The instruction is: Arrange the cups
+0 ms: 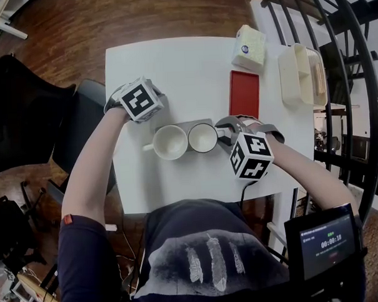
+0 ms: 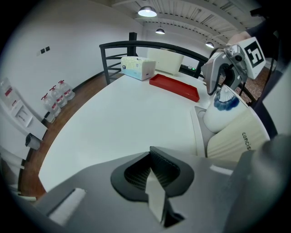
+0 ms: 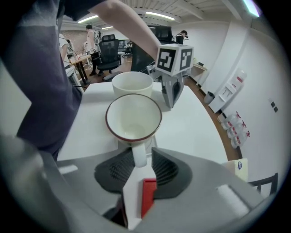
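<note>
Straddling the handle of the red-rimmed cup with the right gripper spread, not pinching, the cup sitting directly ahead of it. Holding the left gripper pressed together, empty, the ribbed cup just to its right, partly cut off by its body. Hiding both pairs of jaws beneath marker cubes in the head view.

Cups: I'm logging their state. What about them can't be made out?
- Head view: handle of the red-rimmed cup, hidden under the right gripper.
- Left gripper view: print on the cream cup, cut short by the body of the left gripper.
- Right gripper view: the cream cup hides its handle behind its own wall.
</note>
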The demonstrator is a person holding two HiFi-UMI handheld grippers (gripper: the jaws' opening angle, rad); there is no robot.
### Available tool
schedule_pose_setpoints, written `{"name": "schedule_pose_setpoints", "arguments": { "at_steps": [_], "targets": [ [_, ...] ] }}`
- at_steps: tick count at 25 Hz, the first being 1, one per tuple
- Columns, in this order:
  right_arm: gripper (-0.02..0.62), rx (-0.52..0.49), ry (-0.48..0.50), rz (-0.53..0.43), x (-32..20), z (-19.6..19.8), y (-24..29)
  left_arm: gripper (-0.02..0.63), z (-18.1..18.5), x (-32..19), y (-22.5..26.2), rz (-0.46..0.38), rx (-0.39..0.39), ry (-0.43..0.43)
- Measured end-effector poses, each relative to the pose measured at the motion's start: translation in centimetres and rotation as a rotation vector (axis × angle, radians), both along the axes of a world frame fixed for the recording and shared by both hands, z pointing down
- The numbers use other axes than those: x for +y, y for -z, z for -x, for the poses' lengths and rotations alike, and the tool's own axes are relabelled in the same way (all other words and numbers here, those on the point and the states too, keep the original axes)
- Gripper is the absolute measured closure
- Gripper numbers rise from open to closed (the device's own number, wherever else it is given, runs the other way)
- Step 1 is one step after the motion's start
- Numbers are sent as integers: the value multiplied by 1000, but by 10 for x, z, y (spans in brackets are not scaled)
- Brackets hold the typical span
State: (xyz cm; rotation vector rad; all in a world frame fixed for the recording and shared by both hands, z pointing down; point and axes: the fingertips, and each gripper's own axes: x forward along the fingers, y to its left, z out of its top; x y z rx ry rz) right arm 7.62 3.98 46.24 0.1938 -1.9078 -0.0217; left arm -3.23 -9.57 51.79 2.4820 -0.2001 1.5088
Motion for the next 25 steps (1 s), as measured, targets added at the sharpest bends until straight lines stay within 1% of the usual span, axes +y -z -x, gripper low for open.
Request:
{"name": "schedule_pose_setpoints", "arguments": {
  "at_steps": [2, 4, 6, 8, 10, 12, 15, 17, 20, 21, 23, 24, 25],
  "targets": [
    [467, -7, -3, 13, 1, 0, 5, 591, -1, 1, 2, 5, 10, -2],
    [437, -4, 6, 44, 4, -2, 9, 591, 4, -1, 0, -7, -13, 6],
    [431, -3, 24, 71, 7, -5, 17, 591, 9, -6, -4, -24, -45, 15],
    [431, -26, 25, 103, 4, -9, 29, 591, 5, -5, -2, -19, -26, 11],
    [431, -62, -7, 150, -5, -15, 39, 591, -3, -1, 2, 0, 15, 2],
    [431, -94, -77, 175, -28, -23, 43, 591, -2, 0, 1, 6, 14, 4],
    [431, -107, -163, 135, -77, -34, 45, 591, 1, 0, 1, 1, -8, 3],
    [431, -107, -182, 98, -107, -32, 46, 591, 0, 0, 1, 8, -3, 3],
    [431, -92, -181, 79, -136, -20, 39, 591, 2, -1, -1, 8, -6, 19],
    [446, -85, -171, 78, -140, -15, 34, 591, 0, 1, 0, 10, 1, 18],
    [562, -70, -144, 85, -141, -5, 22, 591, -4, 3, 3, 10, 13, 9],
    [591, -63, -130, 97, -140, -1, 15, 591, -4, 3, 4, 8, 8, 8],
    [591, -58, -115, 115, -137, 4, 7, 591, -1, 1, 4, 3, 1, 13]
  ]
}}
